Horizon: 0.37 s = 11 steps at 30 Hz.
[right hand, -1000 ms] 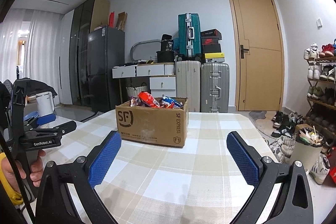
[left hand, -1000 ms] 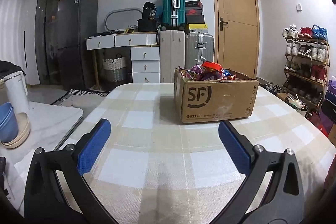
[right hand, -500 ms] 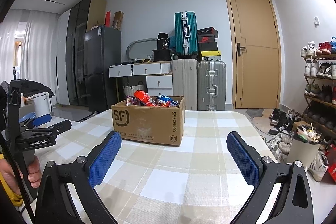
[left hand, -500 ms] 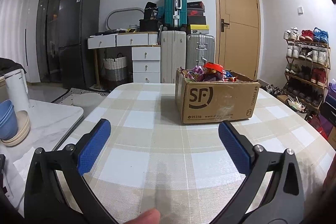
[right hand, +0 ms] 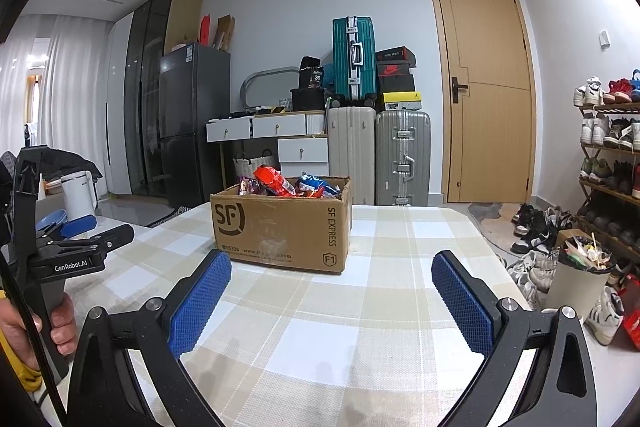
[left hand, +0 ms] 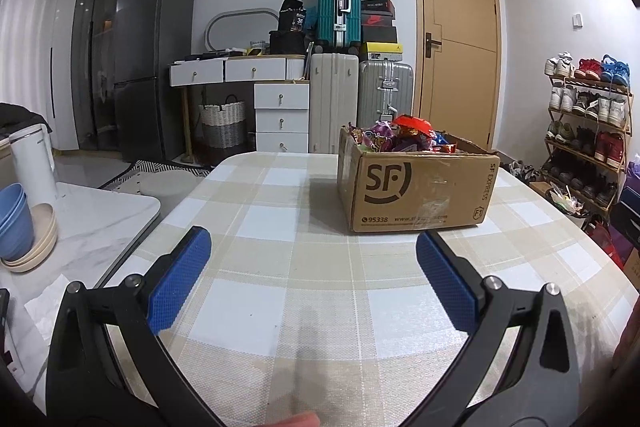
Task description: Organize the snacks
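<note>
A brown SF cardboard box (left hand: 416, 187) stands on the checked tablecloth, heaped with colourful snack packets (left hand: 400, 137). It also shows in the right wrist view (right hand: 280, 223) with a red packet (right hand: 272, 181) on top. My left gripper (left hand: 314, 255) is open and empty, above the table short of the box. My right gripper (right hand: 332, 281) is open and empty, also short of the box. The left gripper's side (right hand: 76, 251) shows at the left of the right wrist view.
A table with a checked cloth (left hand: 280, 267) carries the box. A white side table (left hand: 92, 219) at the left holds blue bowls (left hand: 14, 219) and a white kettle (left hand: 32, 159). Suitcases (left hand: 336, 107), drawers, a door and a shoe rack (left hand: 588, 131) stand behind.
Both views have shifted slightly; the box sits a little nearer and more to the right in the left wrist view. Both grippers stay open.
</note>
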{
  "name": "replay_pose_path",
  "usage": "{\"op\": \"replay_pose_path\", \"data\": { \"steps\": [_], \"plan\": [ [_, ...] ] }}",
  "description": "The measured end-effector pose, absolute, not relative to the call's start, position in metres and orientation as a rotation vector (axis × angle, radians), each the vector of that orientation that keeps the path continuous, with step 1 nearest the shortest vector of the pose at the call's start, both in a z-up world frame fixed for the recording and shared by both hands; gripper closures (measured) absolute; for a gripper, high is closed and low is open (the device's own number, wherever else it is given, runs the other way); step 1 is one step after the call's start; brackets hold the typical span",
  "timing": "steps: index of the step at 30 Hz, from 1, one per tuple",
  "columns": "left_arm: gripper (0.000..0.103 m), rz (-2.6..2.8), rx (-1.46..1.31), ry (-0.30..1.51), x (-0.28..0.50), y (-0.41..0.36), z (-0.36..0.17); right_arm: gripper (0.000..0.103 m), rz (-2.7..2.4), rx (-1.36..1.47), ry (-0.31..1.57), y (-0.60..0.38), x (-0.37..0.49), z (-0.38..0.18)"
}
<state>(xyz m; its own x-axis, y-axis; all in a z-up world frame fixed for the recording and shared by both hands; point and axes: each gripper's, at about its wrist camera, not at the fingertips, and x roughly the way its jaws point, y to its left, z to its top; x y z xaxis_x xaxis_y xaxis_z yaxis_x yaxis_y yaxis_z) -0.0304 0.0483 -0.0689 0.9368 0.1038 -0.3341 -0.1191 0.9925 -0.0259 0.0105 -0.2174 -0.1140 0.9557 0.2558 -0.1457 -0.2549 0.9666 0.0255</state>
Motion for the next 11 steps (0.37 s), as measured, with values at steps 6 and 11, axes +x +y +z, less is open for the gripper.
{"op": "replay_pose_path", "data": {
  "steps": [6,11],
  "plan": [
    [0.000,0.112,-0.058,0.349,-0.0265,0.0486,-0.0717,0.001,0.259,0.007,0.149,-0.2174,0.0105,-0.1138],
    [0.000,0.111,-0.080,0.355,-0.0250,0.0521,-0.0734,0.001,0.260,0.007,0.149,-0.2174,0.0103,-0.1138]
  ]
}}
